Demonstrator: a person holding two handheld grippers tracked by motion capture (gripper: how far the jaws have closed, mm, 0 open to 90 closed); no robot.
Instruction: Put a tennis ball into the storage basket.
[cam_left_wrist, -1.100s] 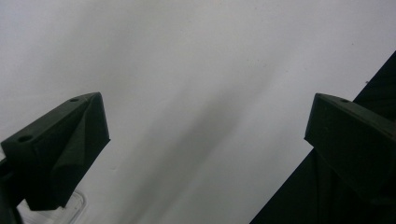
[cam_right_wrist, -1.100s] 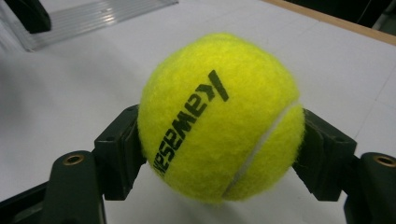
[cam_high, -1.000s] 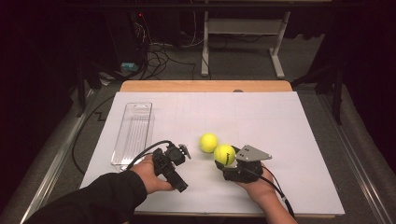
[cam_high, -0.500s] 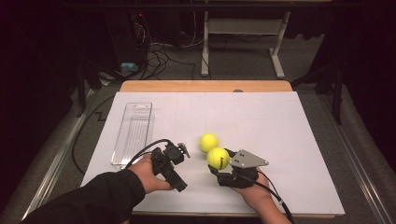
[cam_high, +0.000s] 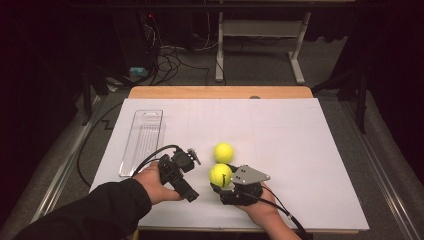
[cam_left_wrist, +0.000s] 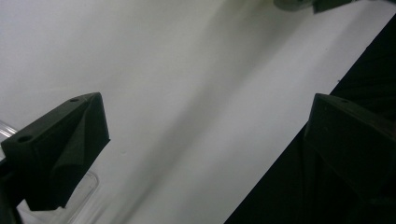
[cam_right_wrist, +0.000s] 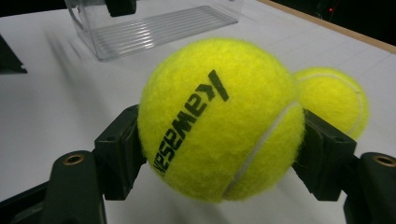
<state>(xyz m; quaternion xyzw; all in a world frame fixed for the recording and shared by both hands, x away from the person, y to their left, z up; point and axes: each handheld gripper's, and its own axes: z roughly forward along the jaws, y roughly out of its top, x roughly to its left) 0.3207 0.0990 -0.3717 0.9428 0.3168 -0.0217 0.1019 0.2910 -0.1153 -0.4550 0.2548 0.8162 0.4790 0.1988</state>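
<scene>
My right gripper (cam_high: 221, 181) is shut on a yellow tennis ball (cam_high: 220, 175) near the table's front edge; in the right gripper view the ball (cam_right_wrist: 219, 119) sits squeezed between both pads, black lettering facing me. A second tennis ball (cam_high: 223, 152) lies on the white sheet just behind it, and appears at the right of the held one (cam_right_wrist: 334, 100). My left gripper (cam_high: 187, 159) is held just left of the balls, its jaws standing wide apart with nothing between them; its own view (cam_left_wrist: 205, 135) looks at bare white sheet and the table's edge.
A clear plastic tray (cam_high: 142, 141) lies lengthwise at the left of the white sheet (cam_high: 300, 145); its wall (cam_right_wrist: 154, 30) stands beyond the held ball. A bare wooden strip (cam_high: 220, 92) runs along the table's far edge. Cables and a stand's legs sit on the floor beyond.
My right gripper has carried the held ball leftward and slightly toward the front edge, closer to the left gripper. The loose ball and the left hand have stayed where they were.
</scene>
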